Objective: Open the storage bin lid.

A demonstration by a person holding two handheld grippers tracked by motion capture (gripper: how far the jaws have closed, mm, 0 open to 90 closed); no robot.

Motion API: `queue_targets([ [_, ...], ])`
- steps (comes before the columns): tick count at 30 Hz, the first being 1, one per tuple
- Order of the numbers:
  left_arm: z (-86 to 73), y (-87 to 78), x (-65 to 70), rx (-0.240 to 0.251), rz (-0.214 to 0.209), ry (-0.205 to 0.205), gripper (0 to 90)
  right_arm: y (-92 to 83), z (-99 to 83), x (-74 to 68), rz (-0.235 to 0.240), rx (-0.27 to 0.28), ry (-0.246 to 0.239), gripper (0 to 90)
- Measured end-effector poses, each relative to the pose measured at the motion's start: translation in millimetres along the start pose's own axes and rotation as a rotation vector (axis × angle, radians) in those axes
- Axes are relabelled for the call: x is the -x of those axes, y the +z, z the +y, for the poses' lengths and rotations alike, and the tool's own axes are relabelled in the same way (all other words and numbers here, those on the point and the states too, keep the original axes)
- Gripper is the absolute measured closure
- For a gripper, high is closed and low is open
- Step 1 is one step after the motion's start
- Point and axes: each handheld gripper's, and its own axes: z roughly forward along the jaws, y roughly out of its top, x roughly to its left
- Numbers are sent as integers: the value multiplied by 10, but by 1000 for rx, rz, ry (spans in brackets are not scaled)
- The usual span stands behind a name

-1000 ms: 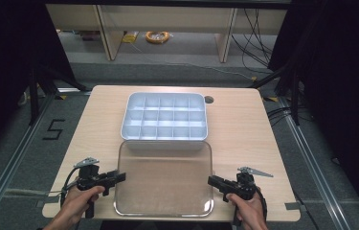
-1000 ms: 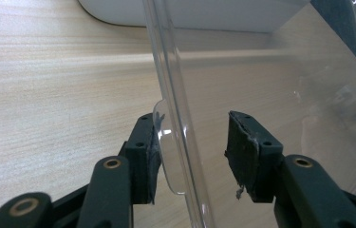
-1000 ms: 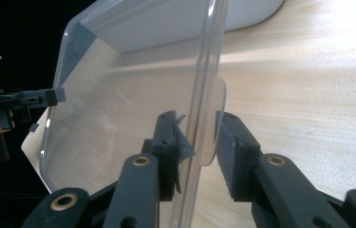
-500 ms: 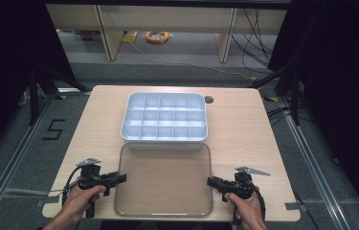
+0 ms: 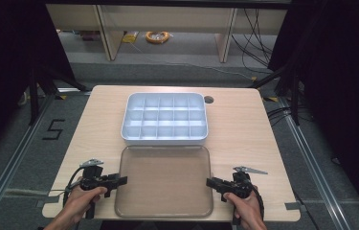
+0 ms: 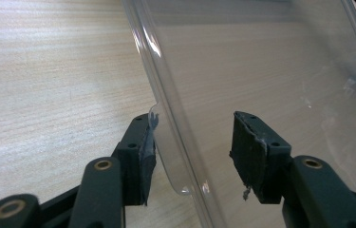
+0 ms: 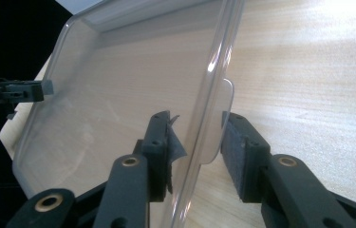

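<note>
A light wooden table (image 5: 244,139) with rounded corners and a round cable hole (image 5: 208,99) stands on grey carpeted floor (image 5: 33,158), which bears a taped "5" (image 5: 52,129) at the left. Beyond it, pale shelving uprights (image 5: 107,33) rise over a coiled orange cable (image 5: 157,36), black cables (image 5: 256,33) trail across the floor, and dark curtains (image 5: 340,96) close both sides.

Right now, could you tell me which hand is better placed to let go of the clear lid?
Neither clearly. The left gripper and right gripper each straddle a lid edge tab, jaws just opening, pads off it.
</note>
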Motion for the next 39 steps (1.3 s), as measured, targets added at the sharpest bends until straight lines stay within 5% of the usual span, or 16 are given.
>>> queue_targets([
  [6,11,-7,-8,-26,40,28,450,-8,22,0,-39,2,-39,617],
  [8,41,-28,-3,9,62,-4,360,-19,53,8,-35,9,-32,572],
  [9,49,-55,-24,4,73,3,324,-32,61,-31,-43,-12,21,557],
  [10,49,-70,-37,11,78,-6,319,-26,66,26,-45,17,-31,532],
  [12,43,-82,-47,27,71,-16,310,-38,74,12,-36,10,14,509],
  [13,42,-89,-49,30,73,-15,305,-33,85,55,-47,24,-42,494],
  [19,54,-106,0,39,86,72,288,-75,138,-26,-40,42,-41,410],
  [21,56,-121,6,27,85,122,271,-79,158,-21,-47,70,-124,383],
  [22,50,-108,29,56,80,106,261,-91,160,-64,-60,56,-104,370],
  [23,49,-117,32,60,76,117,250,-92,173,-44,-58,65,-162,357],
  [25,47,-126,47,72,72,119,226,-107,181,-71,-51,79,-187,332],
  [27,47,-148,55,77,57,135,196,-110,177,-122,-57,84,-170,318],
  [28,42,-149,60,87,45,128,180,-116,187,-95,-60,105,-226,313],
  [30,33,-162,67,92,25,135,155,-139,180,-140,-55,107,-205,299],
  [35,6,-176,94,96,-10,150,151,-178,192,-146,-58,134,-280,263],
  [39,-5,-190,105,100,-21,154,151,-222,172,-191,-53,146,-270,224],
])
